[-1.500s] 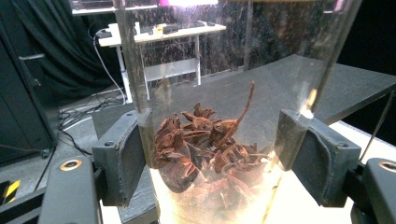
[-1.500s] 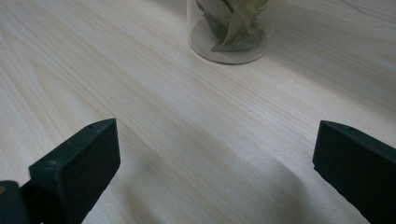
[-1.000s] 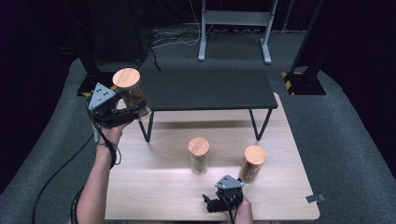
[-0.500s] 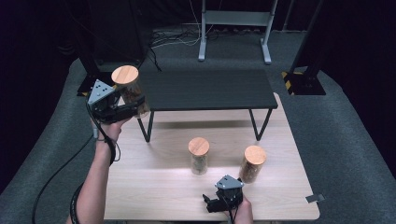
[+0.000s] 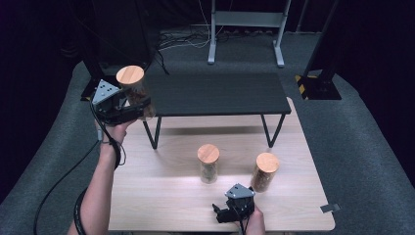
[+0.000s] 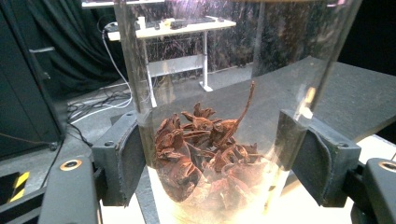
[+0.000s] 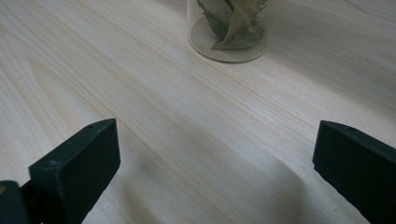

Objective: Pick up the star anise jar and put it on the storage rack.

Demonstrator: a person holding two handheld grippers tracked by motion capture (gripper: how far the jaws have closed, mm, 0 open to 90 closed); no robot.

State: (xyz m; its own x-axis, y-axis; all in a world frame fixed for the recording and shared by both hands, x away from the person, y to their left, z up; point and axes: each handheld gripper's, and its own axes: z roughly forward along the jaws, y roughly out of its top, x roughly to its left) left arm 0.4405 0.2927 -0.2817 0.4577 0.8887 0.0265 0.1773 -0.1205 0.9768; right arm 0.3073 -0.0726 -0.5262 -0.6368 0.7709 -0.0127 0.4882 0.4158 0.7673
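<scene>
Fingers (image 6: 123,163) of the left gripper (image 5: 128,105) clamp a clear cylindrical jar (image 6: 210,140) of ridged brown star anise, round wooden lid; right gripper (image 7: 212,172) gapes wide, empty, over pale grained tabletop (image 7: 187,116).

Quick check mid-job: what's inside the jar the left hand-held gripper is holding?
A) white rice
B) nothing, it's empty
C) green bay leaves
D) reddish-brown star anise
D: in the left gripper view, the left hand-held gripper has its pads pressed on both sides of a clear jar with reddish-brown star-shaped pods piled at its bottom.
</scene>
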